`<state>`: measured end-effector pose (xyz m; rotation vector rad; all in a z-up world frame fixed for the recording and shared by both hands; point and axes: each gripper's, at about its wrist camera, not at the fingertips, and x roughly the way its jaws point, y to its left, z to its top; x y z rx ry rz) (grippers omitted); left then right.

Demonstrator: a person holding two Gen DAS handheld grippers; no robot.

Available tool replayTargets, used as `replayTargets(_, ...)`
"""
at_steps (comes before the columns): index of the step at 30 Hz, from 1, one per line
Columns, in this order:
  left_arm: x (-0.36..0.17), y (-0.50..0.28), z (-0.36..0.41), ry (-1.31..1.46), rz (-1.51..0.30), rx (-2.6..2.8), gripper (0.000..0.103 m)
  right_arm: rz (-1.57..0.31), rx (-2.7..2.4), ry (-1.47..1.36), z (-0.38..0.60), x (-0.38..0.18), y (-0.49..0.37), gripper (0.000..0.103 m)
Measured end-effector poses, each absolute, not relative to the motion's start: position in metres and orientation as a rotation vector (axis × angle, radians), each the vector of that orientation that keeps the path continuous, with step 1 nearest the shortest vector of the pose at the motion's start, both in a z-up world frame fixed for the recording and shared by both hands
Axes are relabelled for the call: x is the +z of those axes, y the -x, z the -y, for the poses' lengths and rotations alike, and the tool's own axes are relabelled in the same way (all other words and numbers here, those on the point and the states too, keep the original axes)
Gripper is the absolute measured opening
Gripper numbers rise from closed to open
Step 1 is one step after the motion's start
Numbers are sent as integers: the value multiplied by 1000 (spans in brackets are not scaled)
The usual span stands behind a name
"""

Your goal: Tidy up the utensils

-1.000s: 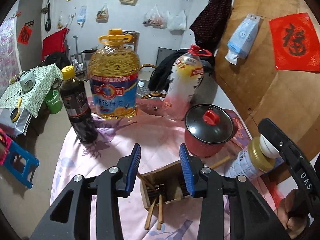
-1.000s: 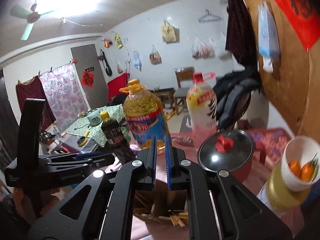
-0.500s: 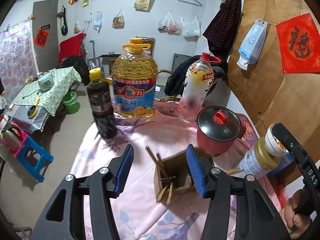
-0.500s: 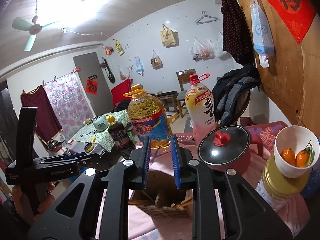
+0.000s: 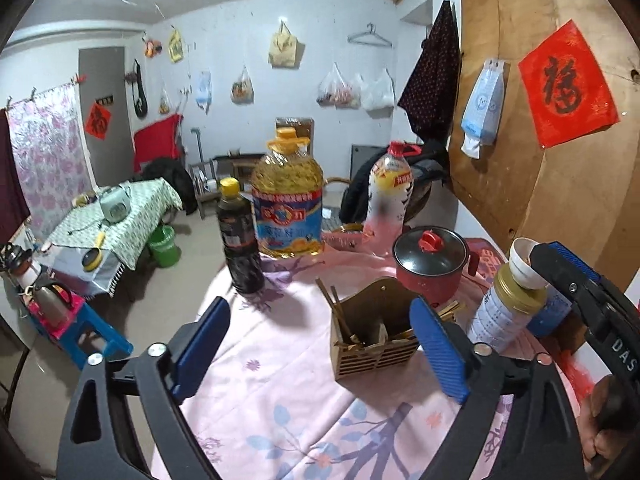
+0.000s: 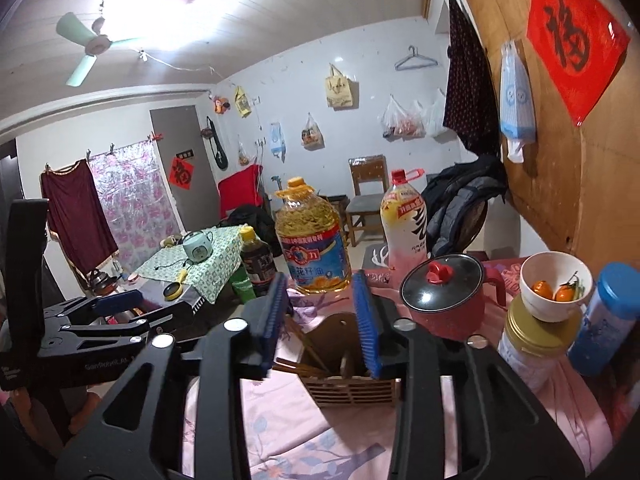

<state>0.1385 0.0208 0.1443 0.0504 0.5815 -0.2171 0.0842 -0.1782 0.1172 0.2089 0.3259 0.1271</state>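
Both grippers have backed away from the holder and spread their jaws since a second ago.

Left gripper [image 5: 320, 344] hangs above the pink cloth [image 5: 280, 400] with jaws wide and nothing between them; the wooden holder [image 5: 370, 340] stands upright on the cloth, ahead of it and nearer its right finger. Chopsticks [image 5: 334, 308] lean out of the holder's left compartment, and more lie against its right side. Right gripper [image 6: 320, 320] has jaws parted about as wide as the holder [image 6: 352, 384], which sits just beyond its blue pads [image 6: 366, 320], untouched. Behind the holder stand a red pot [image 5: 430, 264], a dark bottle [image 5: 240, 240] and an oil jug [image 5: 288, 200]; a tin [image 5: 500, 312] carrying a bowl [image 6: 556, 284] stands to its right.
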Motion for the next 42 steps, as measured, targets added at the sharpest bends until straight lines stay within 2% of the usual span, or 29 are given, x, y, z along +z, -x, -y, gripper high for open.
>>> replayTargets(1, 148, -130, -25, -55, -569, -209, 93, -310, 129, -218, 174, 121, -75, 53)
replayTargets(4, 155, -111, -38, -65, -542, -179, 97, -290, 131, -221, 161, 128, -58, 58)
replayTargets(19, 166, -33, -121, -35, -492, -93, 97, -302, 9, -175, 86, 133, 20, 88)
replayTargets(31, 133, -7, -113, -25, -567, -141, 97, -407, -114, -155, 94, 108, 69, 92)
replayTargets(42, 128, -1, -43, -38, -594, -6, 97, -418, -8, -88, 153, 96, 55, 93)
